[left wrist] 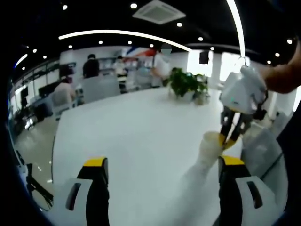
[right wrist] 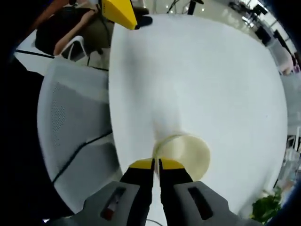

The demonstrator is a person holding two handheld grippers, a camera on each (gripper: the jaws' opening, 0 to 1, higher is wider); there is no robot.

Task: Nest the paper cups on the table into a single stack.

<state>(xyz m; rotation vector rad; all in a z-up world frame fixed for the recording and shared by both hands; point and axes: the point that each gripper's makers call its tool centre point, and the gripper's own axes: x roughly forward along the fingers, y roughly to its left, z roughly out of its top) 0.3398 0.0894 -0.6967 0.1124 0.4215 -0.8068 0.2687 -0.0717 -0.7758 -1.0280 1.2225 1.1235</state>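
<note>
The right claw pinches the rim of a light, crushable paper cup; the left claw hangs released above the worktop.

Matt paper cup, smooth glossy table

This looks like an open-plan office. A long white tabletop runs toward potted plants at its far end, with white mesh-backed chairs drawn up beside it. Beyond the tabletop, several people stand or sit among desks and screens. Overhead a dark ceiling carries a curved light strip, small round spotlights and an air-conditioning vent.
</note>
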